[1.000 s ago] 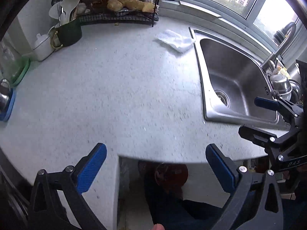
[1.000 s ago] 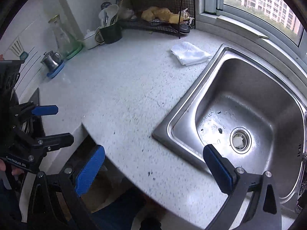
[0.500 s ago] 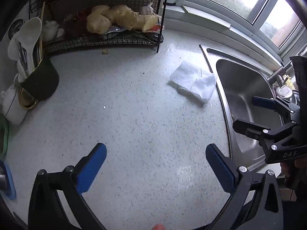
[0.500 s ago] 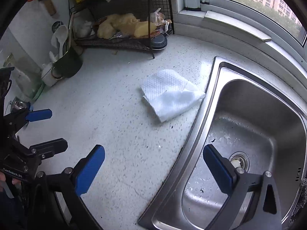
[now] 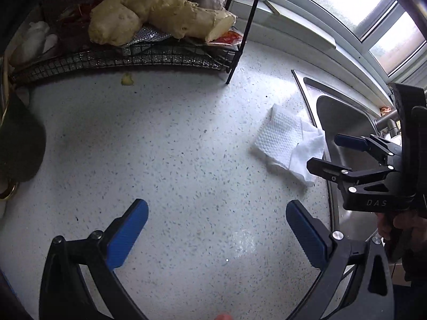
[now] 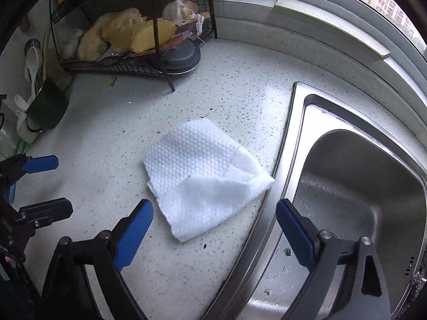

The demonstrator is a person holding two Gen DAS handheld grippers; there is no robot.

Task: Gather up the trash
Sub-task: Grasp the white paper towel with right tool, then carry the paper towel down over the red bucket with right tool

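A crumpled white paper towel lies on the speckled counter beside the sink rim; it also shows at the right of the left wrist view, paper towel. My right gripper points down over the towel's near edge. Its jaws are closing, the towel's near corner lies between them, and the blue pads do not touch it. My left gripper stands open over bare counter, left of the towel. A small yellow scrap lies in front of the rack.
A black wire rack holding pale ginger roots stands at the back. The steel sink is right of the towel. A dark green cup with spoons is at the left, and a dark lid sits under the rack.
Both grippers moved forward across the counter toward the rack, so the towel is now close under the right gripper. The right jaws have narrowed slightly.
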